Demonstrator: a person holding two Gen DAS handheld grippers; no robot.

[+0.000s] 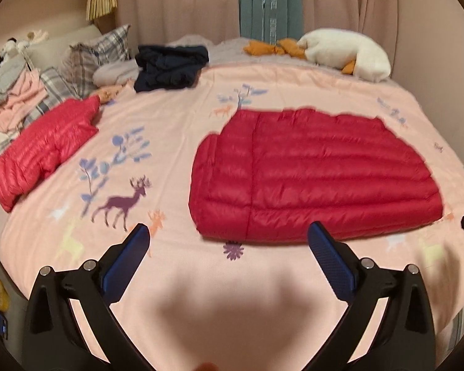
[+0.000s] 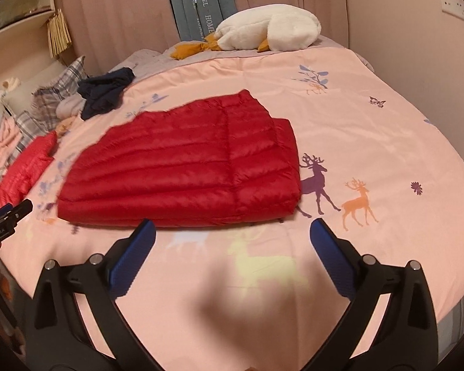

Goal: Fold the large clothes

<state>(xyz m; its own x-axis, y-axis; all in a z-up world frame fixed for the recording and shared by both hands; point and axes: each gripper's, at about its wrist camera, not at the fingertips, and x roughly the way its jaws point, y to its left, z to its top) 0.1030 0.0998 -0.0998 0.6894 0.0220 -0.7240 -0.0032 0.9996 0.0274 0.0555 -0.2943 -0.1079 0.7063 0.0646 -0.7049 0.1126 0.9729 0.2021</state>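
Left hand-held gripper [image 1: 229, 238] released, fingers spread wide, holding nothing, over near edge of bed cover [image 1: 176, 142]. Right hand-held gripper [image 2: 232, 232] same, fingers apart, nothing held. Folded red down jacket [image 1: 312, 179] flat on cover just beyond both. Left view only: second folded red jacket [image 1: 43, 151] fully shown far left, by plaid pillows [image 1: 102, 52]. Right view only: wall socket [image 2: 456, 7]. Both: navy garment [image 1: 170, 68], white plush goose [image 1: 346, 52] at far side.

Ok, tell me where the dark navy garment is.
The crumpled dark navy garment lies at the bed's far left, beside the plaid pillows, beyond the folded red puffer jacket.
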